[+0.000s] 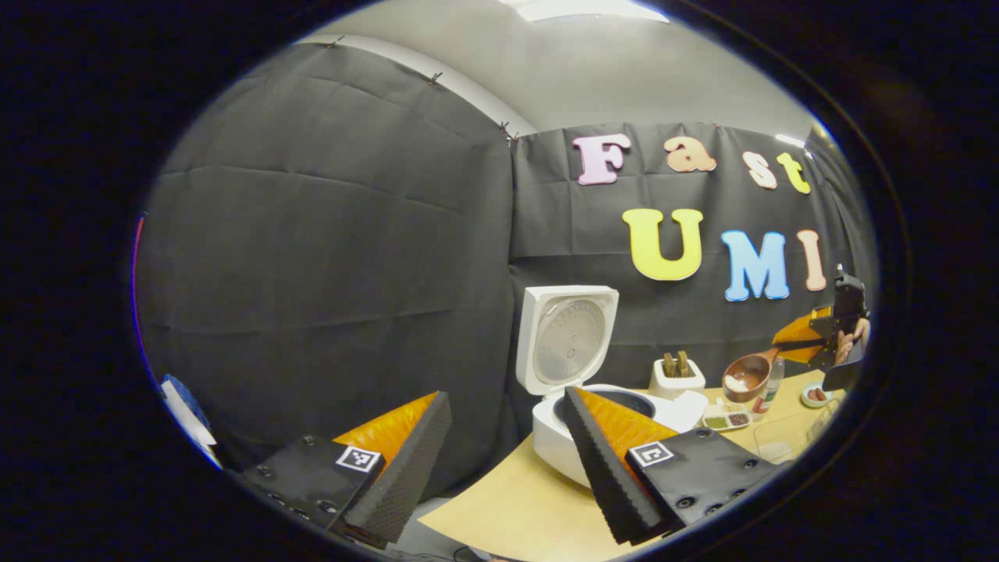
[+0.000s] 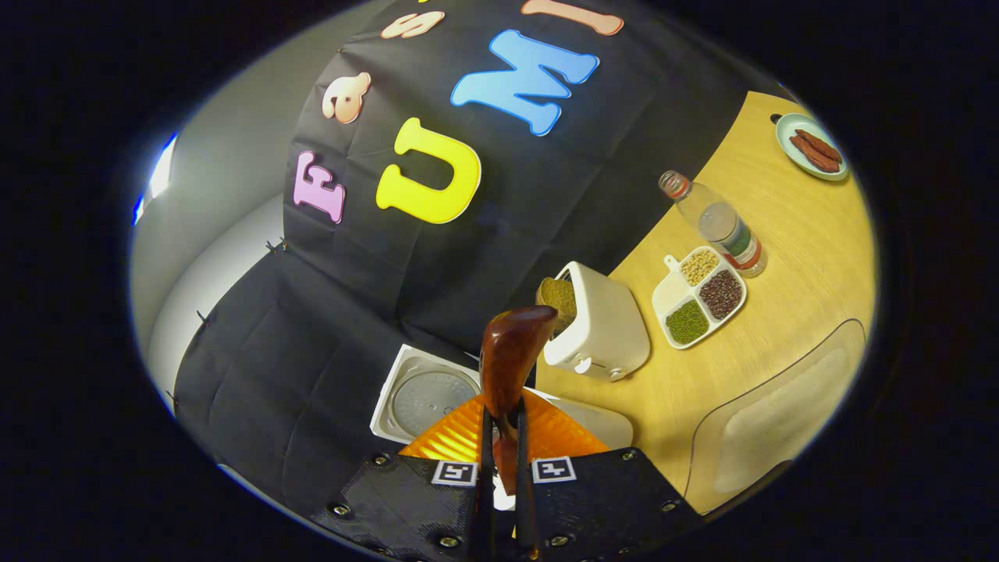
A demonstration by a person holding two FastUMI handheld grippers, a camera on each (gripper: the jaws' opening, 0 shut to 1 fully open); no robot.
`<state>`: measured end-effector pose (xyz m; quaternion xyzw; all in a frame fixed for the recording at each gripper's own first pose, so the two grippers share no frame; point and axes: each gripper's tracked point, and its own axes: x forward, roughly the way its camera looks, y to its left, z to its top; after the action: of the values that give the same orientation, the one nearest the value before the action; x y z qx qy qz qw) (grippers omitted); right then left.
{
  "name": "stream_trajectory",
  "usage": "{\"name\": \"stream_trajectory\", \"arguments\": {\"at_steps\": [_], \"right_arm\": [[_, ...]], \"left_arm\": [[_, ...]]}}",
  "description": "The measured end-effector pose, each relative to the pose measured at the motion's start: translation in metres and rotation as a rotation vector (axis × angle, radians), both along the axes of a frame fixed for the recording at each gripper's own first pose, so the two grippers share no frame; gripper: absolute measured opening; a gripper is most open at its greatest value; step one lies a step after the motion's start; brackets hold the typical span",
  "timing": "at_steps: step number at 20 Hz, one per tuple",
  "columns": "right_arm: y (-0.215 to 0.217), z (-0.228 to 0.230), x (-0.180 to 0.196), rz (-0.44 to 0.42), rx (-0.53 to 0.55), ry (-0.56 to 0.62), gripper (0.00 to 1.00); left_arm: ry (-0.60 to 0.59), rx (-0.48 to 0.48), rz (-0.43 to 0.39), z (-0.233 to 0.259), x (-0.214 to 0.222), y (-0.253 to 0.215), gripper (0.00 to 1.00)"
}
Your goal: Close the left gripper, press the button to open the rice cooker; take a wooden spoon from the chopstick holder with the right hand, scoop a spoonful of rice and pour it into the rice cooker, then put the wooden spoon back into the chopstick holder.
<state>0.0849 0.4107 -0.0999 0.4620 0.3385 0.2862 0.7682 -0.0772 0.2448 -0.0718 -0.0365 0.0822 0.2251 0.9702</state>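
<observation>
Rice cooker (image 1: 581,437) sits at the left end of the bench (image 1: 507,507), lid (image 1: 567,338) up and standing against the booth wall, so the button press looks done. Left gripper (image 1: 507,460) hangs off the bench's left front corner with its fingers spread wide, nothing between them. Right gripper (image 1: 812,336) is seen in the left gripper view above the right part of the bench, clamped on the handle of the wooden spoon (image 1: 748,375); the bowl of the spoon carries a small white heap, likely rice, and hovers right of the chopstick holder (image 1: 677,378), well short of the cooker. In the right gripper view the right gripper (image 2: 500,468) pinches the spoon (image 2: 511,355) handle tight between both fingers, spoon pointing out toward the chopstick holder (image 2: 597,328) at the back edge. Divided tray (image 2: 700,297) of grains lies just right of the holder, bottle (image 2: 714,222) on its side beyond it, small plate (image 2: 812,146) near the far right corner. Step in hand, I judge: carry the load to the pot and tip it in. To do it well, keep the bowl level while travelling left, pass over or in front of the holder without clipping it, get the bowl fully over the pot (image 1: 601,402) opening before rolling the wrist, stay clear of the upright lid, and tip slowly so grains land inside rather than on the rim.
</observation>
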Motion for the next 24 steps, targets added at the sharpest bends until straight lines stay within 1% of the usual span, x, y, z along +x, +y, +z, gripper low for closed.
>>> {"name": "stream_trajectory", "arguments": {"at_steps": [3, 4, 5, 9, 10, 11, 15, 17, 19, 20, 21, 22, 23, 24], "right_arm": [[0.036, 0.006, -0.001, 0.042, -0.003, -0.022, 0.11], [0.047, 0.008, 0.000, 0.053, -0.002, -0.027, 0.11], [0.059, 0.011, 0.001, 0.063, -0.002, -0.032, 0.11], [0.098, 0.017, 0.003, 0.100, -0.031, -0.075, 0.11], [0.107, 0.017, 0.004, 0.107, -0.042, -0.086, 0.11], [0.117, 0.016, 0.006, 0.115, -0.052, -0.097, 0.11], [0.159, 0.007, 0.005, 0.151, -0.094, -0.119, 0.11], [0.176, -0.004, 0.011, 0.158, -0.143, -0.152, 0.11], [0.191, -0.011, 0.013, 0.167, -0.208, -0.210, 0.11], [0.198, -0.015, 0.011, 0.176, -0.244, -0.240, 0.11], [0.203, -0.019, 0.011, 0.185, -0.280, -0.267, 0.11], [0.211, -0.023, 0.012, 0.194, -0.313, -0.295, 0.11], [0.218, -0.025, 0.012, 0.206, -0.342, -0.320, 0.11], [0.223, -0.026, 0.012, 0.216, -0.370, -0.350, 0.11]], "left_arm": [[0.018, 0.002, 0.032, -0.004, -0.015, 0.011, 1.00], [0.019, -0.001, 0.041, -0.005, -0.020, 0.014, 0.95], [0.020, -0.001, 0.051, -0.006, -0.025, 0.018, 1.00], [0.036, -0.003, 0.092, -0.013, -0.041, 0.029, 1.00], [0.038, -0.006, 0.103, -0.014, -0.047, 0.031, 0.95], [0.042, -0.009, 0.113, -0.015, -0.054, 0.032, 1.00], [0.073, -0.018, 0.155, -0.027, -0.077, 0.042, 1.00], [0.084, -0.019, 0.174, -0.029, -0.088, 0.048, 1.00], [0.092, -0.017, 0.191, -0.030, -0.092, 0.050, 1.00], [0.099, -0.021, 0.197, -0.033, -0.093, 0.050, 0.95], [0.104, -0.023, 0.203, -0.034, -0.095, 0.049, 1.00], [0.109, -0.025, 0.208, -0.035, -0.097, 0.051, 0.95], [0.114, -0.027, 0.210, -0.036, -0.099, 0.051, 0.95], [0.121, -0.029, 0.213, -0.036, -0.102, 0.050, 0.99]]}}
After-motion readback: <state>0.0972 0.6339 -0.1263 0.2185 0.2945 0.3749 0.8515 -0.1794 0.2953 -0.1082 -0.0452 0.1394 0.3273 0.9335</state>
